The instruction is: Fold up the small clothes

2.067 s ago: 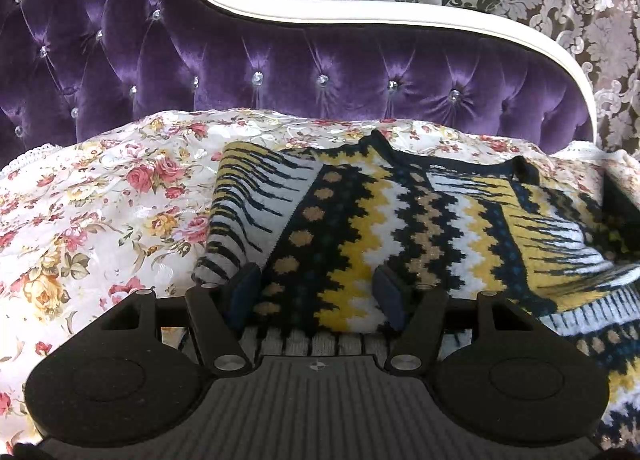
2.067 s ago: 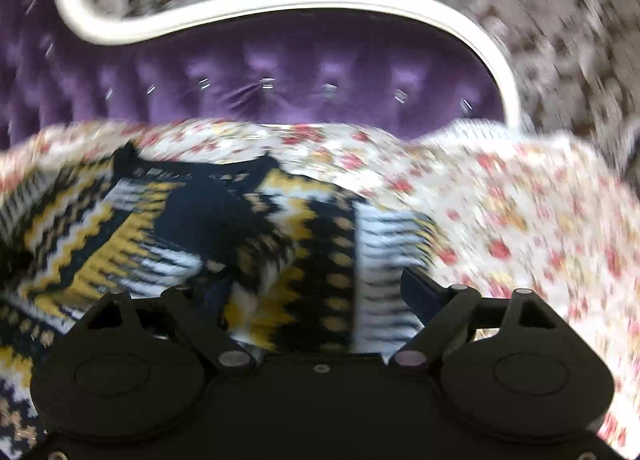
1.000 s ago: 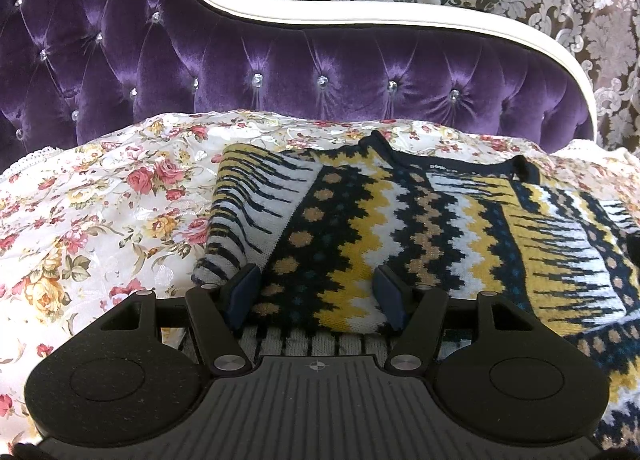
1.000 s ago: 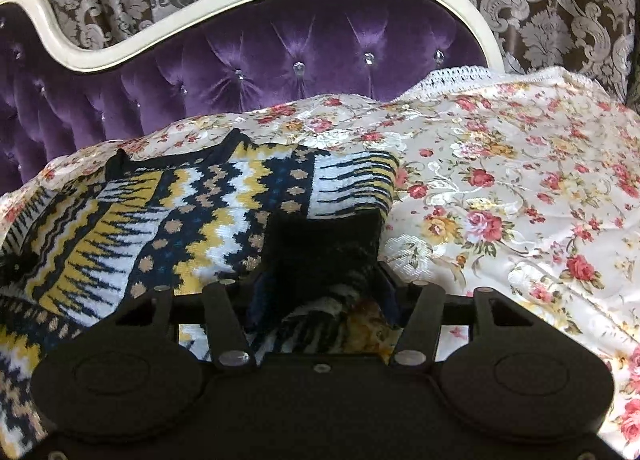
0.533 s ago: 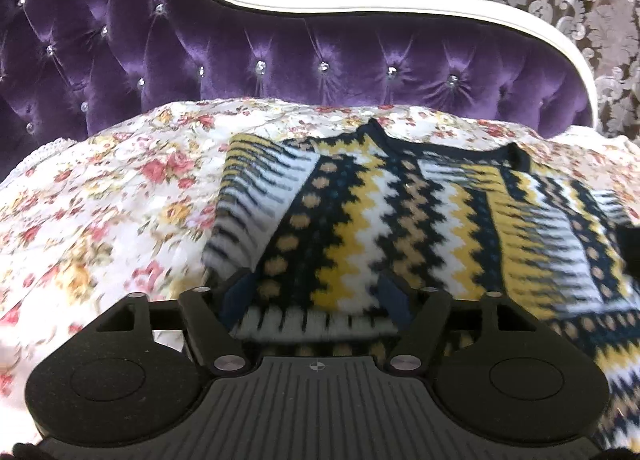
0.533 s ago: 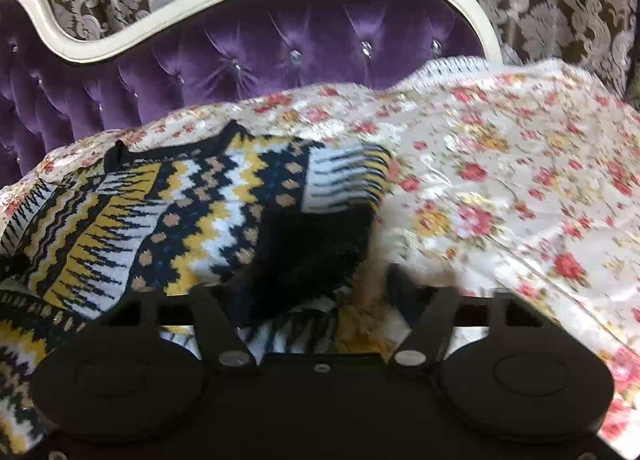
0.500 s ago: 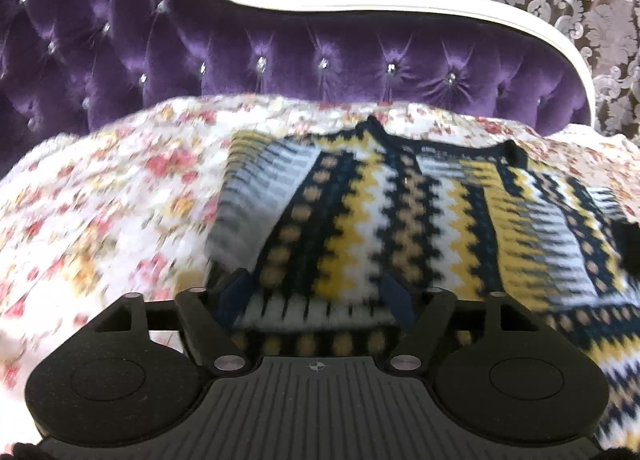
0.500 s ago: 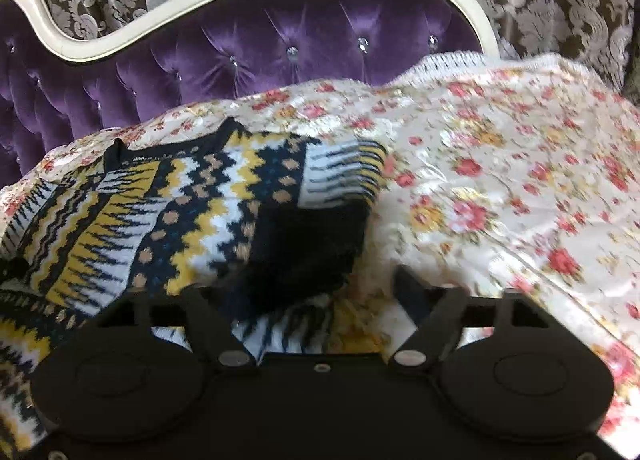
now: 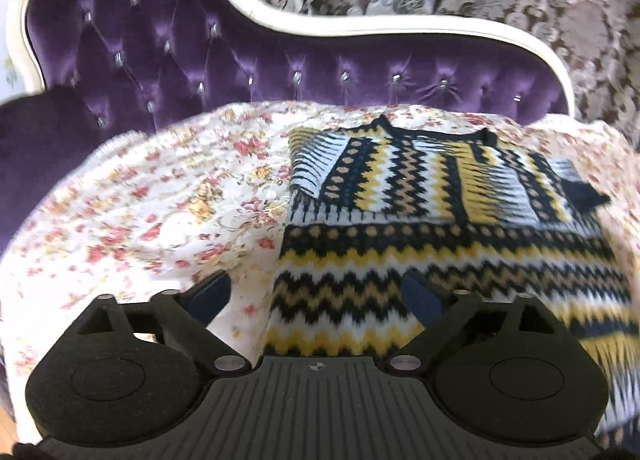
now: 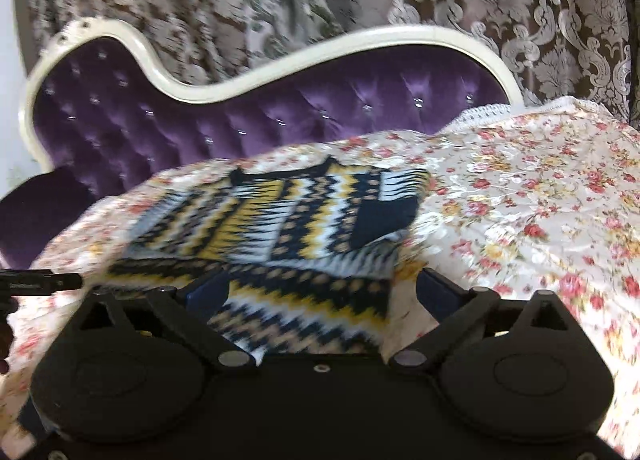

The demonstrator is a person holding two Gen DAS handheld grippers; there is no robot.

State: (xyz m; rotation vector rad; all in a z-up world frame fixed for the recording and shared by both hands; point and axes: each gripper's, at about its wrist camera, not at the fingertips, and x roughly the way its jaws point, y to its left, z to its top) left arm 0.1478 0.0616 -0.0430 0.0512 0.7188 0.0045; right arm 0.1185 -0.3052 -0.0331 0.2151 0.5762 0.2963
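A knitted sweater (image 9: 440, 220) with yellow, black and white zigzags lies flat on a floral bedspread (image 9: 140, 220), both sleeves folded in across its upper part. My left gripper (image 9: 316, 292) is open and empty over the sweater's near left hem. In the right wrist view the sweater (image 10: 280, 228) lies ahead. My right gripper (image 10: 324, 288) is open and empty above the sweater's near right edge. A dark sleeve cuff (image 10: 384, 220) lies on the sweater's right side.
A purple tufted backrest (image 9: 280, 52) with a white frame rises behind the bedspread. Patterned curtains (image 10: 520, 20) hang behind it. The left gripper's black edge (image 10: 40, 280) shows at the left of the right wrist view. The floral bedspread (image 10: 540, 200) extends to the right.
Both grippers have pulled back and up from the sweater, so more of it shows. The right gripper has let go of the dark sleeve cuff, which now lies on the sweater.
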